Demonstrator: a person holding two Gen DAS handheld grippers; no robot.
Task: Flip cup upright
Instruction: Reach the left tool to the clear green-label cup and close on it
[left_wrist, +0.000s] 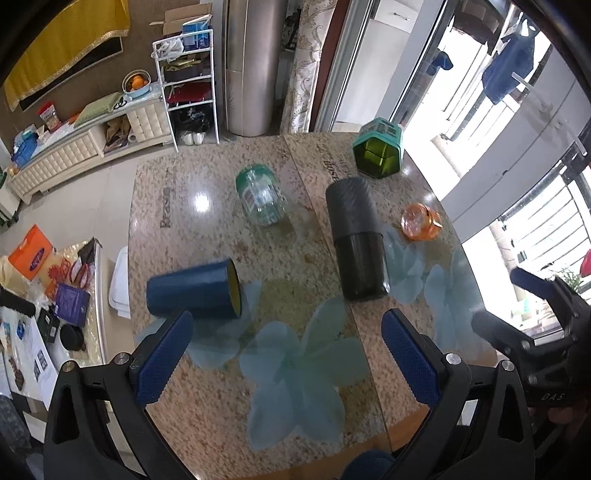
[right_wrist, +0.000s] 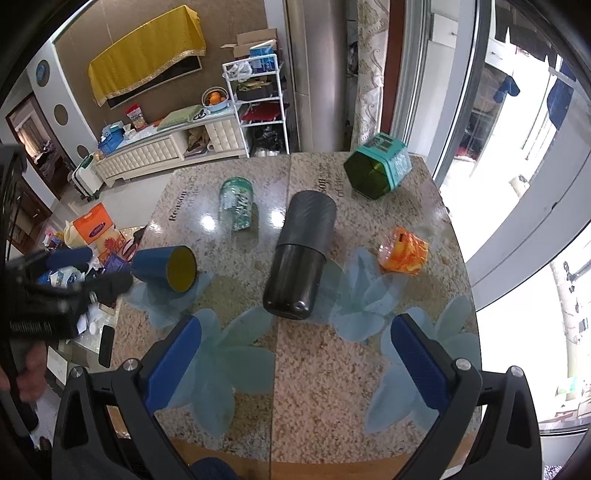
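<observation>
A blue cup (left_wrist: 194, 290) with a yellow inside lies on its side at the table's left edge, mouth facing right; it also shows in the right wrist view (right_wrist: 166, 267). My left gripper (left_wrist: 288, 334) is open and empty, its left finger just in front of the cup. My right gripper (right_wrist: 295, 339) is open and empty, above the table's front, short of the black flask (right_wrist: 299, 258). The left gripper shows at the left of the right wrist view (right_wrist: 88, 271); the right gripper shows at the right of the left wrist view (left_wrist: 506, 299).
On the granite table (left_wrist: 207, 229) lie a black flask (left_wrist: 356, 238), a clear green-labelled jar (left_wrist: 260, 199), an orange crumpled wrapper (left_wrist: 421, 221) and a teal hexagonal box (left_wrist: 378, 151). A cluttered low table (left_wrist: 66, 291) stands left. Windows are to the right.
</observation>
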